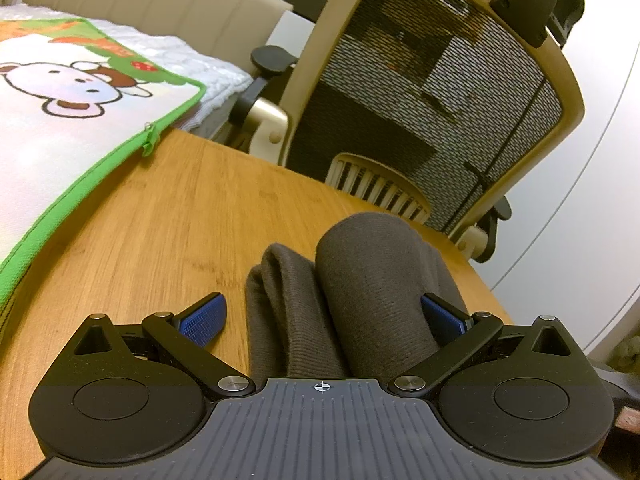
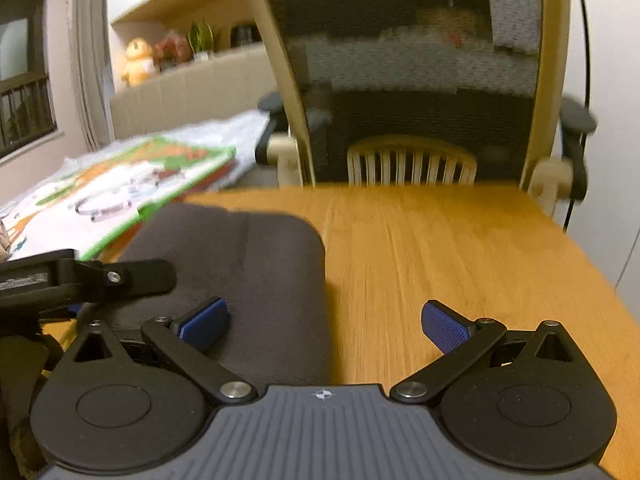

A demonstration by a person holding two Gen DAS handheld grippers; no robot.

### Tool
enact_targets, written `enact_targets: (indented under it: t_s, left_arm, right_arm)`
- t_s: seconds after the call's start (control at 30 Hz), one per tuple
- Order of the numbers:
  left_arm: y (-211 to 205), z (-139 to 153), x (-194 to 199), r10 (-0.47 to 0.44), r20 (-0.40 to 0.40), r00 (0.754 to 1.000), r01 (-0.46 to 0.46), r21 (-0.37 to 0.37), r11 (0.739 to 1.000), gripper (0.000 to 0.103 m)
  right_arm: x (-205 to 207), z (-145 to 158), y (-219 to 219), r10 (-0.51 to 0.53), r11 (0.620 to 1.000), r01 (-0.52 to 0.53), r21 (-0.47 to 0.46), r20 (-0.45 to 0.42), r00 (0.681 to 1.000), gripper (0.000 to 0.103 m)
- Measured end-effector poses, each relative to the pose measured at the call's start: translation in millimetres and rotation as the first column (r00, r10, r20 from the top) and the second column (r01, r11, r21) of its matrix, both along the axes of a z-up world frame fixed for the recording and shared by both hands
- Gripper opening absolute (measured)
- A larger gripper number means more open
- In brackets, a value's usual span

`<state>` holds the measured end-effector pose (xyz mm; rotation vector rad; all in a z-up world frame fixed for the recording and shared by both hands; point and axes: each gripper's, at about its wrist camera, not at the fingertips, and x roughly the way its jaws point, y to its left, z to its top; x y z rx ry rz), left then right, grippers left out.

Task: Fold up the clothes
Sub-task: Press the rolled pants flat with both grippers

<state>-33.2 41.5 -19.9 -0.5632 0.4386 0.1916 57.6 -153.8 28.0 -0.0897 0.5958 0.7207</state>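
Note:
A folded dark grey garment [image 1: 344, 300] lies on the wooden table [image 1: 172, 216], its thick folded layers rising between the blue pads of my left gripper [image 1: 324, 316]. That gripper is open, with the cloth loose between its fingers. In the right wrist view the same grey garment [image 2: 248, 272] lies flat at the left. My right gripper [image 2: 324, 324] is open, its left finger over the cloth's right edge and its right finger over bare table [image 2: 460, 248]. Part of the left gripper [image 2: 80, 276] shows at the far left.
A cartoon-print cushion with a green zip edge [image 1: 72, 128] lies on the table's left; it also shows in the right wrist view [image 2: 120, 192]. A beige mesh office chair [image 1: 432, 92] stands at the table's far edge. The table edge runs close on the right.

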Motion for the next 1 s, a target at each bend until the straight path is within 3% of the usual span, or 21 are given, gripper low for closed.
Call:
enact_targets:
  t_s: [0.1,0.23,0.47,0.67,1.0]
  left_arm:
    - [-0.2,-0.1,-0.1,0.003,0.0,1.0,-0.003,0.001,1.0,0.103]
    - [-2.1,0.0,-4.1,0.025,0.008,1.0,-0.025,-0.001,1.0,0.103]
    - [-11.1,0.6,-32.5,0.152,0.041,0.988,-0.151,-0.022,0.988,0.103]
    - [-28.3,0.7,-70.2,0.246,0.039,0.969,-0.245,-0.032,0.969,0.103]
    - [-52.5,3.8,-97.0,0.288,-0.006,0.958,-0.288,0.006,0.958,0.103]
  right_arm:
    - [9.3,-2.1,0.3,0.004,1.0,-0.004,0.005,-0.055,0.998,0.103]
    - [9.3,-3.1,-3.9,0.002,1.0,0.0,0.031,-0.062,0.998,0.103]
    - [-14.1,5.9,-31.8,-0.064,0.983,0.052,0.179,0.065,0.996,0.103]
    - [-14.0,2.8,-51.5,-0.07,0.979,0.074,0.192,-0.032,0.997,0.103]
    - [-29.2,-6.5,-73.8,-0.088,0.991,0.102,0.085,-0.153,0.984,0.103]
